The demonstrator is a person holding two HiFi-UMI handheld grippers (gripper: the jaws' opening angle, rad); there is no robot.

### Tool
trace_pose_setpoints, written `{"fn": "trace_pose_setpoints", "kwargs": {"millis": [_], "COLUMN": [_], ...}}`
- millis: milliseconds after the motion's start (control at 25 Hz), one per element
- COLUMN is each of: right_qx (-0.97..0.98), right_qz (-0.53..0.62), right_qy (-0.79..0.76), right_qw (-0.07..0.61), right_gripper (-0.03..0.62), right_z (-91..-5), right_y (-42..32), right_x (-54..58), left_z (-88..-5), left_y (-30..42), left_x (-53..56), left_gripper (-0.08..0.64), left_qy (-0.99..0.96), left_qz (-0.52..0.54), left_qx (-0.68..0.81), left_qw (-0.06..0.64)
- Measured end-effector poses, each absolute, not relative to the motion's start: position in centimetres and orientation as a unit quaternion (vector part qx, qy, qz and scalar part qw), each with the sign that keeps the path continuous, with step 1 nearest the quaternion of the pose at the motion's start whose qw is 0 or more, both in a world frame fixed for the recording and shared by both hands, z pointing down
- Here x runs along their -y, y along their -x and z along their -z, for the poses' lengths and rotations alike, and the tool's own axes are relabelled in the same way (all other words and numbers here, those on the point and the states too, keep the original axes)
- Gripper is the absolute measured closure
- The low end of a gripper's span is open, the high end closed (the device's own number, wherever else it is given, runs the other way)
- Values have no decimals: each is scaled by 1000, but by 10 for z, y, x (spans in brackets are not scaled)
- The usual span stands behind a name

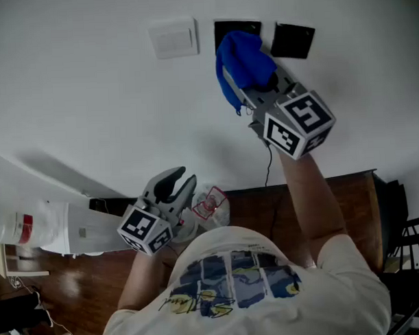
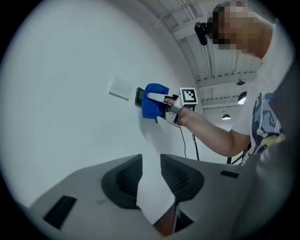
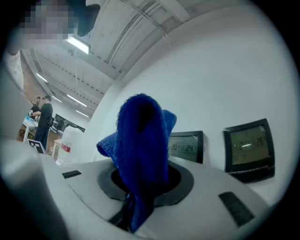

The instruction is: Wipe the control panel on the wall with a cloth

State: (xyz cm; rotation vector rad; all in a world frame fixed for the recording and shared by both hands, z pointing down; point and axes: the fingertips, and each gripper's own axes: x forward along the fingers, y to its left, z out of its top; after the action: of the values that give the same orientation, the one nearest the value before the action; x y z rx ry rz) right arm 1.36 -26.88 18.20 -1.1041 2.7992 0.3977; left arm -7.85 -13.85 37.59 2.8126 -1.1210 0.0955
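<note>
My right gripper [image 1: 251, 83] is raised to the white wall, shut on a blue cloth [image 1: 239, 63]. The cloth bunches over the nearer black control panel [image 1: 226, 27], whose lit display [image 3: 186, 146] shows just past the cloth [image 3: 140, 154] in the right gripper view. A second black panel [image 1: 292, 40] with a display [image 3: 248, 146] sits beside it, uncovered. My left gripper [image 1: 177, 182] hangs lower, away from the wall, open with nothing between its jaws. From the left gripper view the cloth [image 2: 153, 104] and the right gripper [image 2: 174, 107] show against the wall.
A white switch plate [image 1: 174, 37] is mounted left of the panels. A black cable [image 1: 268, 167] runs down the wall to a dark wooden cabinet [image 1: 348, 206]. A white container with a red label [image 1: 30, 228] lies at the left.
</note>
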Motion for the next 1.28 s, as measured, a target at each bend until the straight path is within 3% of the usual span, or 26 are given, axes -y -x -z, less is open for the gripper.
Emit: {"fn": "trace_pose_setpoints", "kwargs": {"millis": [760,1280], "right_qx": [-908,-893], "right_qz": [-151,-148], "right_qy": [389,425], "right_qw": [23,3], "right_gripper": [503,503], "right_z": [-166,-172], "right_y": [7,-24], "right_x": [296,314], "left_z": [-379,-379], "left_y": [87,84], "left_x": [135,140], "left_gripper": [463,463], "left_qy": [-930,-933], "left_qz": [-28,-27], "left_qx": [361,354], "left_qw": [61,65]}}
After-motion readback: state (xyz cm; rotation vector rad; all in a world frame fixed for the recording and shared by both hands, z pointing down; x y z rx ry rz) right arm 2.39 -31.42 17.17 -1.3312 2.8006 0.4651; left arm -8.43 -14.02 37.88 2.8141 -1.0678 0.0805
